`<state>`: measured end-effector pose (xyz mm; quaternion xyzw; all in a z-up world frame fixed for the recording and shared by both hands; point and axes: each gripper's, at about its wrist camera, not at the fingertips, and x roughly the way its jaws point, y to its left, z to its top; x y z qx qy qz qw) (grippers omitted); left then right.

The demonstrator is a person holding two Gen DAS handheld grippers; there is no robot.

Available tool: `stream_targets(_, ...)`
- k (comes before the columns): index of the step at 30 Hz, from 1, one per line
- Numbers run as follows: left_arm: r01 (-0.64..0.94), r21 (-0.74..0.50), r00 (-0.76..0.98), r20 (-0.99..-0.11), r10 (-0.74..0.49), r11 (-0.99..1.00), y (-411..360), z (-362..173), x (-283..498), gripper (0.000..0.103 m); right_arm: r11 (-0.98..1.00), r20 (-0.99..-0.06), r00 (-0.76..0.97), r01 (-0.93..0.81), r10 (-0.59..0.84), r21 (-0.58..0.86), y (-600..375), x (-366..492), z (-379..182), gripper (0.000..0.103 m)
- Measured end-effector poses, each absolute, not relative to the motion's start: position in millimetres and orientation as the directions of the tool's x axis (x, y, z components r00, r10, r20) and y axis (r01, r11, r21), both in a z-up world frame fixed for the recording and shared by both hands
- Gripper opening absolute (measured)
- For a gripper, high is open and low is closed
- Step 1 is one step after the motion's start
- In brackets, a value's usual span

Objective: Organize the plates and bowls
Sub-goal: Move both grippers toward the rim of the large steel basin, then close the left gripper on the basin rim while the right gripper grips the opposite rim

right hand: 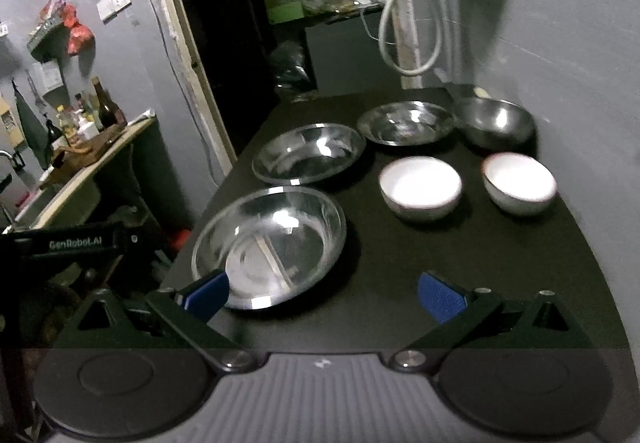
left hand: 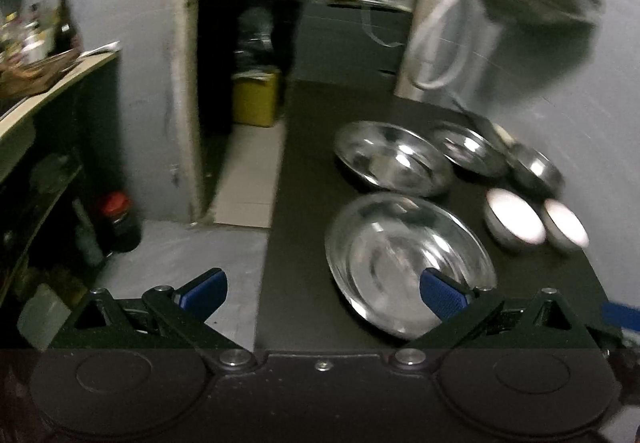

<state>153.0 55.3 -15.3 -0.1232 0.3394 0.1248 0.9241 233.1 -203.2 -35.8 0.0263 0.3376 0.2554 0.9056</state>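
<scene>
on the black table (right hand: pixel 440 263), three steel plates are laid out, the nearest steel plate (right hand: pixel 269 247) at the front left, with a steel bowl (right hand: pixel 494 127) behind two white bowls (right hand: pixel 420 187). both the left tongs (left hand: pixel 322 293) and the right tongs (right hand: pixel 323 297) are held apart, nothing gripped.

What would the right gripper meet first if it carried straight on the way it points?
Probably bare black table first. The right gripper is open; the nearest steel plate lies by its left finger, and the white bowl lies further ahead. Depth is unclear.
</scene>
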Motion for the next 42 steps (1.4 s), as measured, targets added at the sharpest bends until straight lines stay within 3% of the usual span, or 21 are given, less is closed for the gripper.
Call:
stream_targets(6,-0.421,-0.117,0.691,-0.683,0.235,0.900,71,-2,192,0.102,0.853,-0.614,0.613,-0.477,0.497,0.214,-177,287,-29,0.103)
stream_targets(13,-0.402,-0.033,0.634,-0.731,0.253,0.915,88,0,240,0.102,0.869,-0.657,0.597,-0.454,0.460,0.197,-146,338,-26,0.103)
stream_targets(33,-0.092,-0.084,0.632,-0.775,-0.007,0.992,130,-45,427,0.102,0.957,-0.712,0.641,-0.224,0.288,0.185,-102,443,-66,0.103)
stream_targets(42,-0.011,-0.115,0.611,-0.787,-0.084,0.993,129,-58,446,0.082,0.964,-0.725,0.635,-0.179,0.265,0.196,-100,459,-80,0.092)
